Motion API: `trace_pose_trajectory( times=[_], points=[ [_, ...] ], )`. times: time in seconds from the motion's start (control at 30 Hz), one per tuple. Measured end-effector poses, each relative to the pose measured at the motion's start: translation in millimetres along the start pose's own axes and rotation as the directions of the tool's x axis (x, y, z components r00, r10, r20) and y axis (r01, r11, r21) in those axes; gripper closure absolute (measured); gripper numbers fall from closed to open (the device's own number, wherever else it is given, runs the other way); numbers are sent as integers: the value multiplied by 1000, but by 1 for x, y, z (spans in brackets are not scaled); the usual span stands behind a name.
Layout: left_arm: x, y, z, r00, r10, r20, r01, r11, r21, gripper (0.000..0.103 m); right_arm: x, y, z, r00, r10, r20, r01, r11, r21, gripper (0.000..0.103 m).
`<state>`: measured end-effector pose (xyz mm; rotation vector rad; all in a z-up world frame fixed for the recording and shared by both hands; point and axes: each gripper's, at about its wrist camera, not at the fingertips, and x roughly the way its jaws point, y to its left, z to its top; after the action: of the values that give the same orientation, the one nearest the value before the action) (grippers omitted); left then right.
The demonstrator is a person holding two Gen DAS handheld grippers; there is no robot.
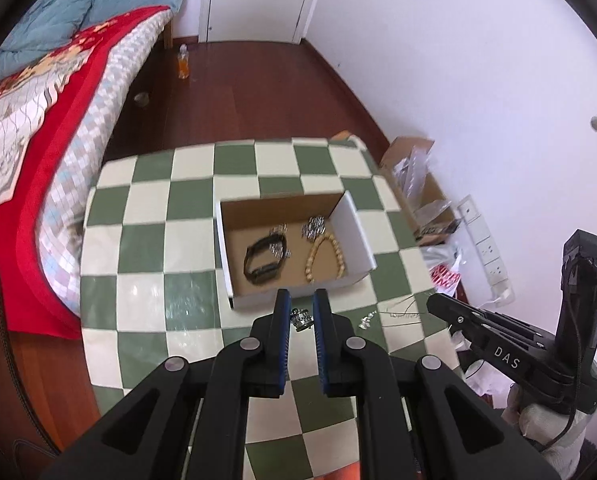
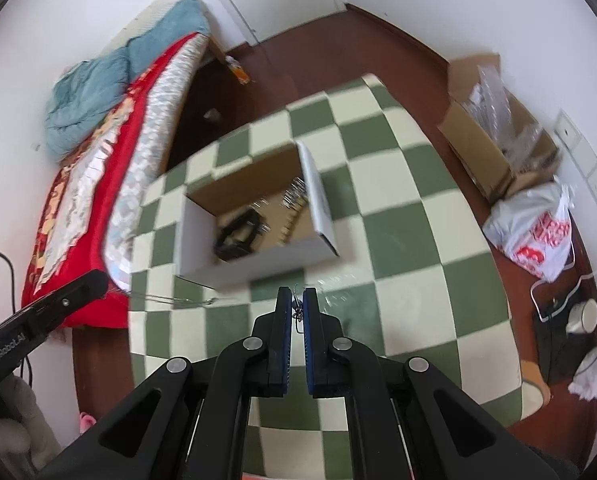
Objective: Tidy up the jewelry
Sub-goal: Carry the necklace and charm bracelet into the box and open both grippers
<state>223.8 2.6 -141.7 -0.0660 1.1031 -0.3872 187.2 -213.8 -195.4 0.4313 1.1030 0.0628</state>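
Note:
An open cardboard box stands on the green-and-cream checked table. Inside lie a black band, a beige bead bracelet and silver pieces. My left gripper is open just before the box's front wall, its fingers on either side of a small silver piece of jewelry on the table. More small silver bits lie to its right. My right gripper is shut on a thin silver chain, held above the table near the box.
A bed with a red cover runs along the left. A cardboard carton with plastic wrappers, a white shopping bag and a power strip lie on the wooden floor at the right. A bottle stands by the far wall.

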Motion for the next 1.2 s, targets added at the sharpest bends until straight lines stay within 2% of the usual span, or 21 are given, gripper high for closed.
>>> trace_pose_trajectory(
  times=[0.27,0.5,0.67,0.9,1.2],
  points=[
    [-32,-8,46,998,-31,63,28,999,47,95,-44,42,38,996,57,71,-51,995,-84,98],
    [-16,-2,83,998,-1,62,-2,998,56,94,-48,68,74,994,50,96,-37,991,-132,98],
    [23,12,101,999,45,9,-45,998,41,94,-23,76,95,997,22,74,-11,990,-144,98],
    [87,32,105,992,84,-98,-83,996,15,94,32,74,112,999,-31,19,33,990,-139,98],
    [127,45,107,981,112,-156,-114,993,-8,94,85,59,116,995,-79,-56,71,989,-126,98]
  ],
)
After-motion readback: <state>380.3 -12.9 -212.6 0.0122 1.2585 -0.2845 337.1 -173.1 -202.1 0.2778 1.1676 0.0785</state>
